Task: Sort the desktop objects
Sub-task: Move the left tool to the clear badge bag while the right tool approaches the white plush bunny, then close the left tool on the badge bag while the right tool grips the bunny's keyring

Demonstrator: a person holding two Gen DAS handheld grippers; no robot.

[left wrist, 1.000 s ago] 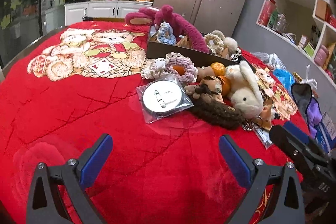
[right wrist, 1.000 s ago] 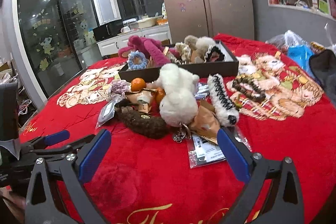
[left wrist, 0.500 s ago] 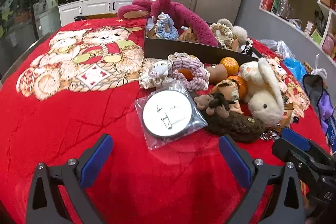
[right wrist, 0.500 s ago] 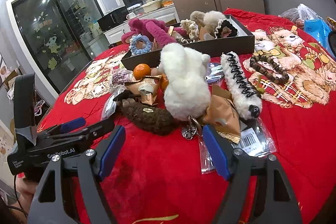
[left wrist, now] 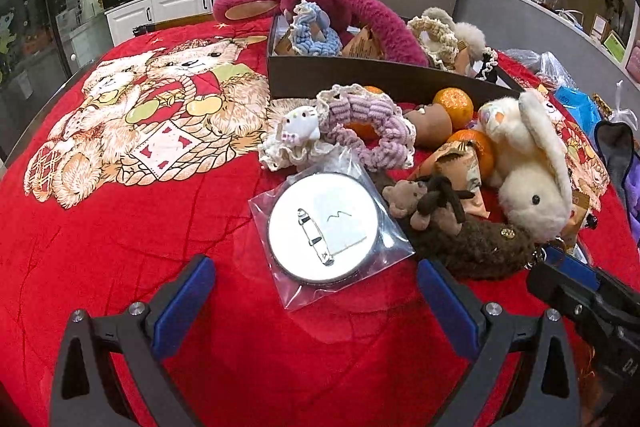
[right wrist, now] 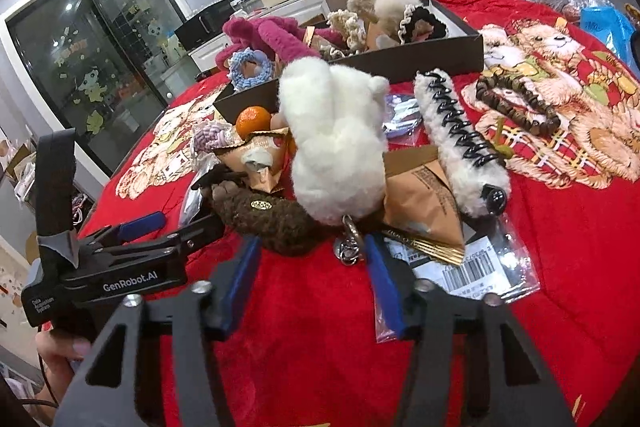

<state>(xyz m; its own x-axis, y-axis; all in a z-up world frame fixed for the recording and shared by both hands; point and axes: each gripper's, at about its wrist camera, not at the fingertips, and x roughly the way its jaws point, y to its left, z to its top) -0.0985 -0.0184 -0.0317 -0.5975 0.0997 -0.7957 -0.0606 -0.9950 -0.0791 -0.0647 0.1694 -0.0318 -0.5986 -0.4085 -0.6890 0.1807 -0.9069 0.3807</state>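
Now the right gripper [right wrist: 312, 267] is closing with a metal keyring clasp [right wrist: 349, 247] between its blue pads; the left gripper [left wrist: 316, 303] gapes, empty.

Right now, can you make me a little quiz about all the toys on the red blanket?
1. True or false: the round badge in its clear bag lies inside the dark box.
2. What colour is the long plush arm hanging over the box?
3. What lies between the right gripper fingers as its jaws are closing? A) an orange B) the metal keyring under the white plush toy C) nothing

Key: 1 false, it lies on the blanket; 2 dark pink; 3 B.
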